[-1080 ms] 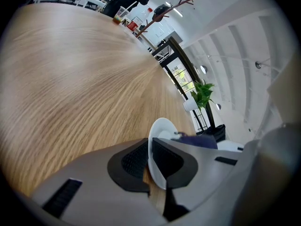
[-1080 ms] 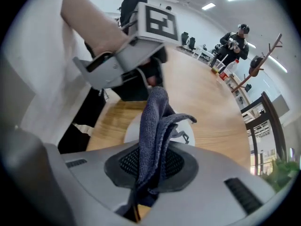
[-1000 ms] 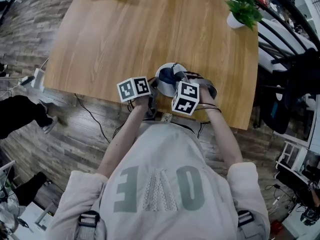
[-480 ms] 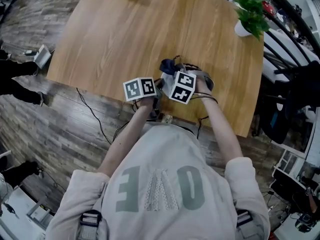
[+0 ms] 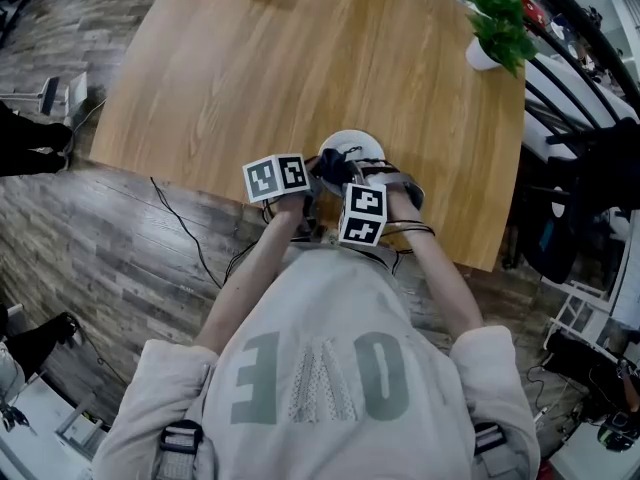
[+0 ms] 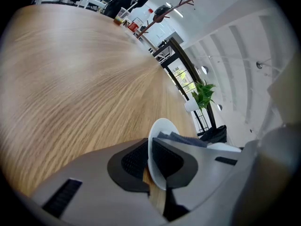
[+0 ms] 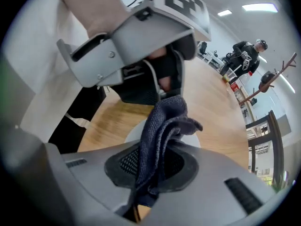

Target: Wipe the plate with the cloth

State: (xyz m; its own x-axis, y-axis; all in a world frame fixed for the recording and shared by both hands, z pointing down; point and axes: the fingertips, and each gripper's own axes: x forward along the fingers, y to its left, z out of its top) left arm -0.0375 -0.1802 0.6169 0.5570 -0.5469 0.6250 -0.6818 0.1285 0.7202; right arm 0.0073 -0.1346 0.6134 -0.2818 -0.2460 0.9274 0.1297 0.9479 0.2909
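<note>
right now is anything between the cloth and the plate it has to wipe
Nothing visible stands between them. The right tongs grip the cloth right at the face of the plate, which the left tongs clamp by its rim.

A white plate point(image 5: 352, 142) sits by the near edge of the wooden surface point(image 5: 300, 58), with a dark cloth point(image 5: 334, 166) bunched on it. The left gripper point(image 5: 312, 174) is at its left rim and the right gripper point(image 5: 348, 178) over the cloth. A potted plant point(image 5: 497, 23) stands at the far right corner.
</note>
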